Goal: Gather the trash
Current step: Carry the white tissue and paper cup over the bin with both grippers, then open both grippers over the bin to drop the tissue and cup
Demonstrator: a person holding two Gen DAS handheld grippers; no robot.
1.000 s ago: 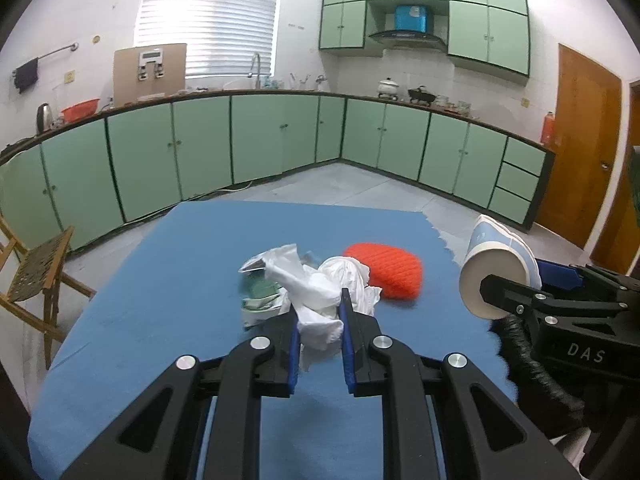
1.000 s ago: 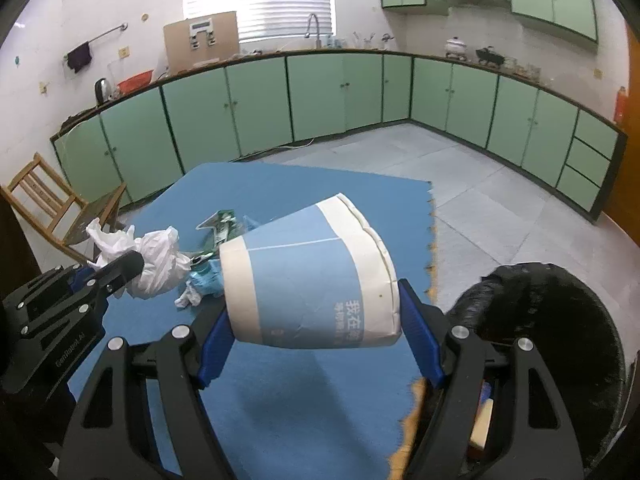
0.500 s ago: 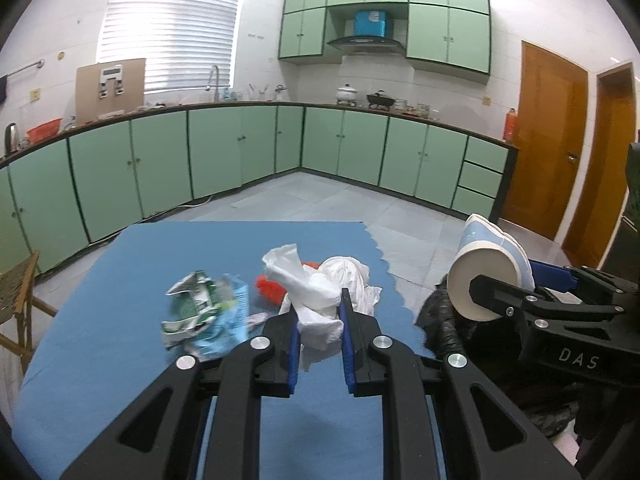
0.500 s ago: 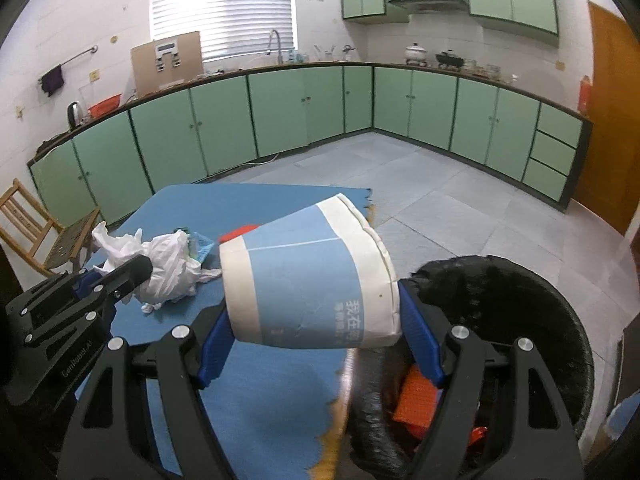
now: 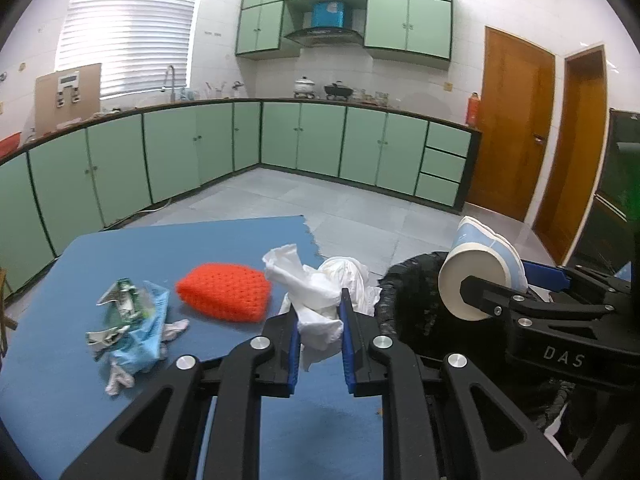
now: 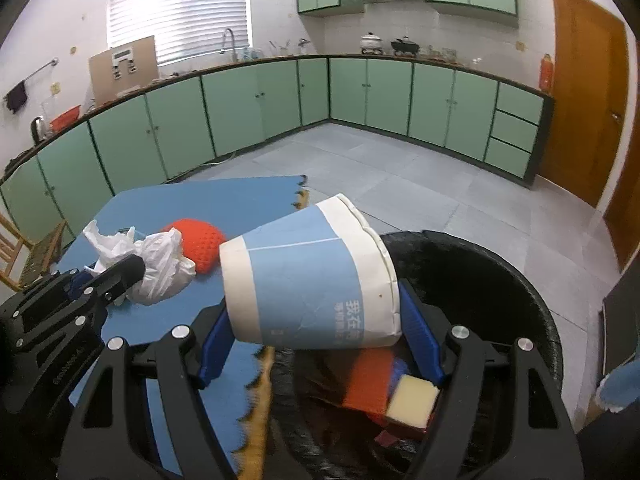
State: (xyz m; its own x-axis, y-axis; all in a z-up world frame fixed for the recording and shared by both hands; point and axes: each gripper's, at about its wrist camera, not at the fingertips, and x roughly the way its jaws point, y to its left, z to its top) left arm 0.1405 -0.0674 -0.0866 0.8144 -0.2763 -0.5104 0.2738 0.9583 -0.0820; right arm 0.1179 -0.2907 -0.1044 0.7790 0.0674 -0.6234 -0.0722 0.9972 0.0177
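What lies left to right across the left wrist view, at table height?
Crumpled wrappers → red sponge → white bag in the left claw → black bin → paper cup in the right claw.

On the mat (image 5: pixel 248 240) a heap of wrappers (image 5: pixel 130 320) lies left of a knitted pad (image 5: pixel 224 296). Right of the mat stands the bin (image 6: pixel 500 280) — a sponge (image 6: pixel 412 400) in it. The cup (image 6: pixel 312 276) hangs sideways over the bin's near rim, the crumpled bag (image 5: pixel 324 292) to its left.
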